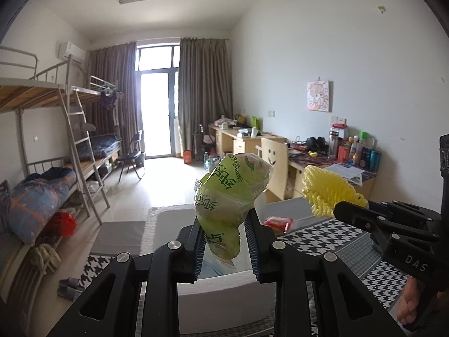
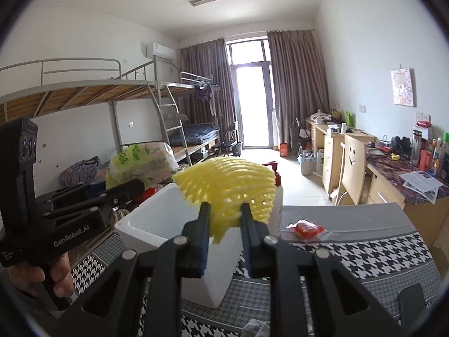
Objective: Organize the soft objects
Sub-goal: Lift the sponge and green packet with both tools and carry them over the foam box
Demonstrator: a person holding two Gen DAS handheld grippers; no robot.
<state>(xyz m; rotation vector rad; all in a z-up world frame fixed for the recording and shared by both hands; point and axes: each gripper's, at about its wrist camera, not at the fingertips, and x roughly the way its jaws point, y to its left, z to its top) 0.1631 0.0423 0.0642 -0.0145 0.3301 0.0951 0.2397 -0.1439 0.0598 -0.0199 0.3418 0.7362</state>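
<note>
left gripper (image 1: 224, 241) pinches crumpled green plastic bag (image 1: 230, 193) | right gripper (image 2: 224, 236) pinches yellow foam net sleeve (image 2: 230, 185) | risk: thin-looking holds may slip; white foam box (image 2: 157, 221) at 6 o'clock

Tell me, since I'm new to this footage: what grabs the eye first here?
The left gripper holds up a crumpled green plastic bag, and the right gripper clamps a yellow foam fruit net. Both hang over a white foam box on the houndstooth cloth.

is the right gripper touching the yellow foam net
Touching. The right wrist view shows the right gripper with both pads pressed on the yellow foam net.
</note>
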